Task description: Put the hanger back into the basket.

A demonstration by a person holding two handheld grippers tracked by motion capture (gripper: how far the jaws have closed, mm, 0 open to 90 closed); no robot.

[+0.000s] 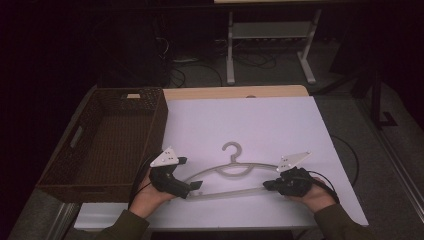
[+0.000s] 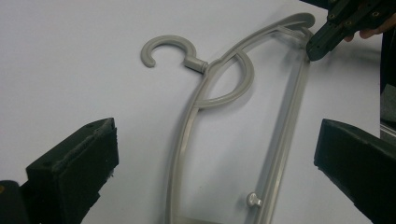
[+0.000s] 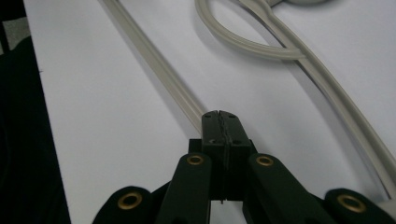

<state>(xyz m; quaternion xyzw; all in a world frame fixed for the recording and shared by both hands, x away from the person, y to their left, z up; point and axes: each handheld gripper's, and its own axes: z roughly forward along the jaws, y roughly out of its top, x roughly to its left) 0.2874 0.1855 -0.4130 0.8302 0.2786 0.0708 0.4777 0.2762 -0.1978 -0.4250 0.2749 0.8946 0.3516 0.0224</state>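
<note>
Hanger [image 1: 232, 172], grey plastic with a hook at its top, lies flat on the white sheet [image 1: 260, 125] in the lower middle of the high view, its hook pointing toward the top of the frame and its straight bottom bar toward the person.

At the left of the high view sits a dark brown woven basket [image 1: 155, 122], resting on the table just beside the sheet's left edge. Below and right of it, the person's left hand [image 1: 150, 197] holds the left gripper [image 1: 196, 186] at the hanger's left end. In the left gripper view its two black jaws stand wide apart, one at the lower left and one at the lower right of the frame, with the hanger [image 2: 243, 126] on the sheet [image 2: 70, 60] between them and not touched by either. That same view shows the hook at upper centre and a small peg near the bottom bar.

Toward the lower right of the high view, the right hand [image 1: 315, 195] holds the right gripper [image 1: 267, 185] at the hanger's right end. In the right gripper view [image 3: 220, 116] the jaws are pressed together around the bottom bar [image 3: 159, 65], which runs from the upper left of the frame down into the jaw tips. The right gripper [image 2: 317, 46] also appears in the upper right corner of the left gripper view, its tip at the hanger's far end.
</note>
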